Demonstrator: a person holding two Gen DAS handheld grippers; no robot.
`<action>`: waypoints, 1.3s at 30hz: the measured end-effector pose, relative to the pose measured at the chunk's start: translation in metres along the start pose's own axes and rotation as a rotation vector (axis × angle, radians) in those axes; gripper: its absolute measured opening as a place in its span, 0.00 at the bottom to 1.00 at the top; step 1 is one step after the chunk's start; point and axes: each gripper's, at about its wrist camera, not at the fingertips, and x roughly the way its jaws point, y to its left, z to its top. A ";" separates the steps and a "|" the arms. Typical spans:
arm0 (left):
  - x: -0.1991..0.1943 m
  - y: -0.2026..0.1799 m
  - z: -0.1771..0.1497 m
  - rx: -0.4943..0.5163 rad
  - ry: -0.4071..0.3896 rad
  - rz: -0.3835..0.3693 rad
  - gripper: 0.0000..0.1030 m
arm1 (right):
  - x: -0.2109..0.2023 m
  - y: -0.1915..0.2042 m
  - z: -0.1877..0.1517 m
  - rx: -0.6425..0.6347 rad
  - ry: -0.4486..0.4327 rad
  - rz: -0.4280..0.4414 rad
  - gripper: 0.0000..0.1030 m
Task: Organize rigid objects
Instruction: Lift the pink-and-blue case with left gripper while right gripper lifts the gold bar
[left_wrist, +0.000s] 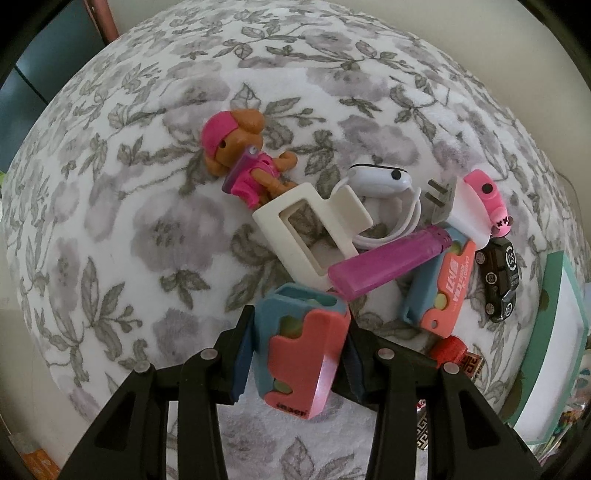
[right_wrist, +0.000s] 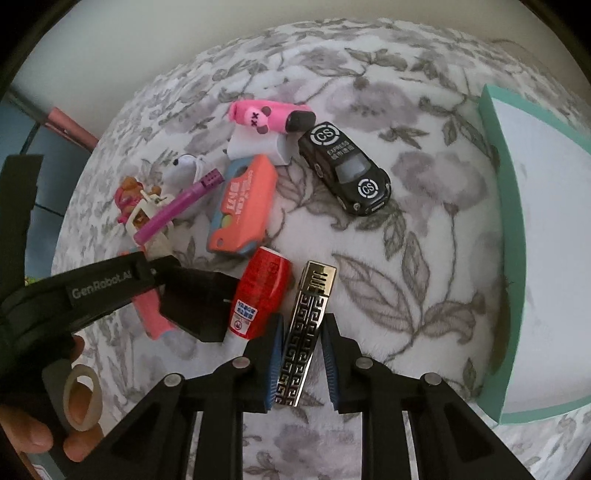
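The right gripper (right_wrist: 297, 360) pinched the patterned metal lighter (right_wrist: 304, 339), its long axis running near-to-far between the fingers, with the teal-rimmed box (right_wrist: 511, 236) lying to its right, while the left gripper (left_wrist: 295, 354) clamped a coral-and-blue case (left_wrist: 301, 350).

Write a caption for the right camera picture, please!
Right gripper pinches a patterned lighter near a black toy car.

a home, likely a bedroom: the things lie on a soft, fuzzy floral blanket (left_wrist: 155, 236) in grey and white. the clutter is household stuff, a toy dog figure (left_wrist: 240, 158), a toy car (right_wrist: 345, 171), lighters, a white charger cable (left_wrist: 384, 181), with a plain pale wall (right_wrist: 147, 37) behind.
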 end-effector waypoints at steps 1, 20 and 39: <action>0.001 0.000 0.000 -0.003 0.000 0.002 0.43 | 0.001 0.001 -0.001 -0.007 0.001 -0.006 0.22; 0.004 -0.011 -0.012 0.034 -0.033 0.093 0.44 | 0.011 0.043 -0.016 -0.251 -0.090 -0.236 0.22; -0.030 -0.010 -0.025 -0.022 -0.047 0.045 0.39 | -0.006 -0.003 -0.016 -0.049 -0.073 0.010 0.16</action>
